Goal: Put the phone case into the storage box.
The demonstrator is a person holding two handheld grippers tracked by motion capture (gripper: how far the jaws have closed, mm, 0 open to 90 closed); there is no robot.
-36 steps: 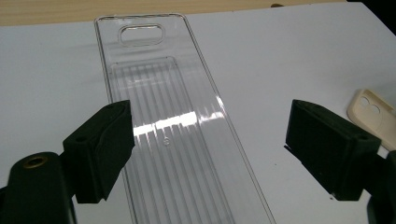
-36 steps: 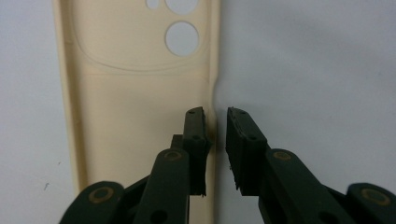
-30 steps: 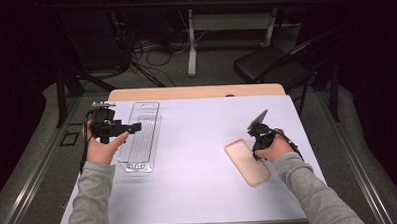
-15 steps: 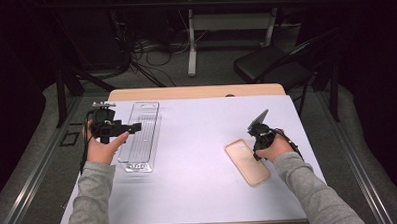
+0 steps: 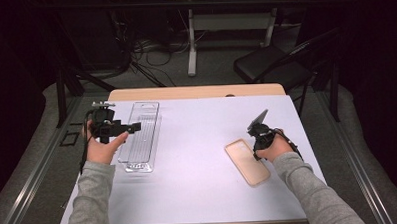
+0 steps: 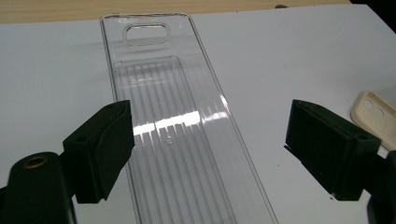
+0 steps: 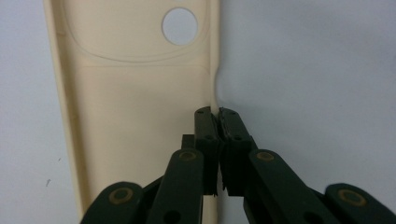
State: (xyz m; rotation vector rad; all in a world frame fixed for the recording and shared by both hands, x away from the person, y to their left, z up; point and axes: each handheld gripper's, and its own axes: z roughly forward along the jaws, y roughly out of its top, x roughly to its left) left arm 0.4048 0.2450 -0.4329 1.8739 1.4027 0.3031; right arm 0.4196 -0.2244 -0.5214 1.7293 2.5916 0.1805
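Observation:
A long clear plastic tray lies on the left of the white table. My left gripper hovers over its left rim. In the left gripper view the tray runs between the wide-apart jaws of that open gripper, which holds nothing. A beige phone case lies inner side up on the right. My right gripper points down at its right edge. In the right gripper view the jaws of this gripper are pinched together on the raised side rim of the case.
A corner of the beige case shows at the right of the left gripper view. Beyond the table's wooden far edge stand a black folding chair and another table's legs, with cables on the floor.

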